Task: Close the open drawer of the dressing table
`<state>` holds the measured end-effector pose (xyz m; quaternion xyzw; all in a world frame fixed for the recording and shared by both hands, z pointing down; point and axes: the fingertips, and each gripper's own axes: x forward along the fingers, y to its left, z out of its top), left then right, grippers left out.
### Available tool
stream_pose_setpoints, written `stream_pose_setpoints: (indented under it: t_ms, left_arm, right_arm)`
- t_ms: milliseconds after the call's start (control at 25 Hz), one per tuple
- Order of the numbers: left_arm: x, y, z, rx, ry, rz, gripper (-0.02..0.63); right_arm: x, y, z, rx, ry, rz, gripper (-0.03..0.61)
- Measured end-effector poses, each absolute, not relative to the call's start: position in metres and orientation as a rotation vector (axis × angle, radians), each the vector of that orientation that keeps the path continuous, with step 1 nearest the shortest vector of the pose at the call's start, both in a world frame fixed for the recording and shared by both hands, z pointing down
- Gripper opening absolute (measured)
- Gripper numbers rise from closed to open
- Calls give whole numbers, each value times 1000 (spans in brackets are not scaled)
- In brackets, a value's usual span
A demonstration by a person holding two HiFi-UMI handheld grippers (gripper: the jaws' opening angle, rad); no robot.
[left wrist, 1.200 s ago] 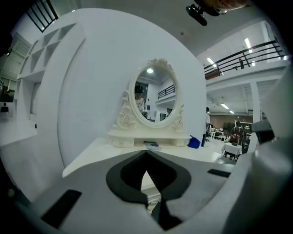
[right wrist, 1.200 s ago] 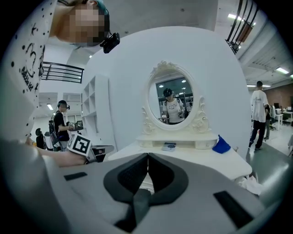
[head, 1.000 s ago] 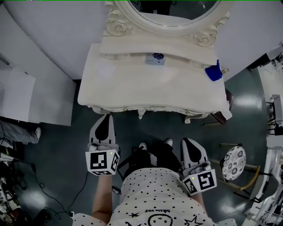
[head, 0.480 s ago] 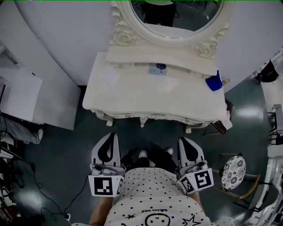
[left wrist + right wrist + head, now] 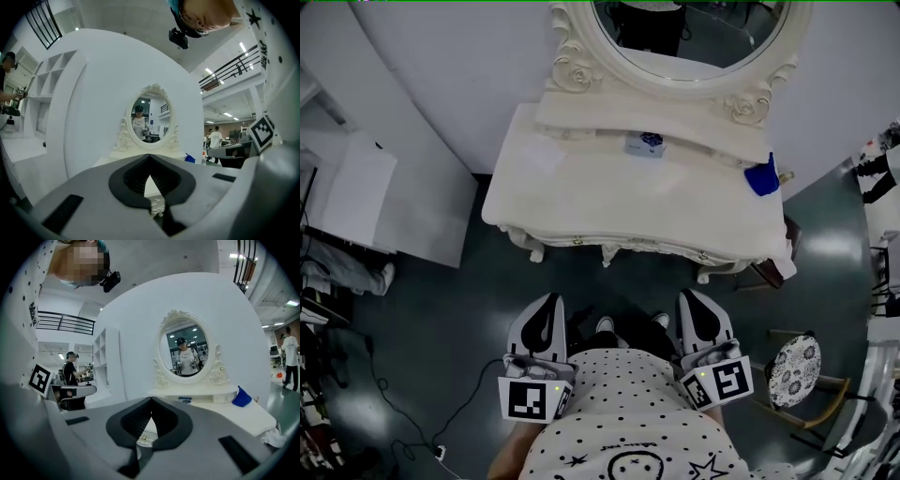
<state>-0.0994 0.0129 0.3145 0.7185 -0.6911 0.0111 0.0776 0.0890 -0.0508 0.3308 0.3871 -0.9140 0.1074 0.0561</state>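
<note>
The cream dressing table [image 5: 609, 202] with its oval mirror [image 5: 698, 37] stands against the white wall ahead of me. Its drawer front [image 5: 623, 244] sits flush under the table top, with small knobs showing along it. My left gripper [image 5: 548, 300] is shut and empty, held close to my body, well short of the table. My right gripper [image 5: 692, 296] is likewise shut and empty beside my other hip. In the left gripper view the left gripper [image 5: 150, 156] points level at the dressing table [image 5: 140, 157]. In the right gripper view the right gripper [image 5: 151, 400] aims at the table's edge [image 5: 243, 420].
A blue cloth-like thing [image 5: 761, 178] and a small blue-and-white box [image 5: 645, 143] lie on the table top. A stool with a patterned seat [image 5: 795, 358] stands at the right. A white panel [image 5: 366, 202] and floor cables [image 5: 389, 394] are at the left.
The gap between the table's front and both grippers has grown; the left gripper has drawn back toward my body. Both jaws stay shut.
</note>
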Motion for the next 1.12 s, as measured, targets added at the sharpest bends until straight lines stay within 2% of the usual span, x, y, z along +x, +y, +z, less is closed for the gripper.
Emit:
stream_pose_setpoints:
  t_ms: [1120]
  left_arm:
    - [-88,0,324,2196,-1953,33,11]
  right_arm:
    - [85,-49,337,1171,-2732,319,9]
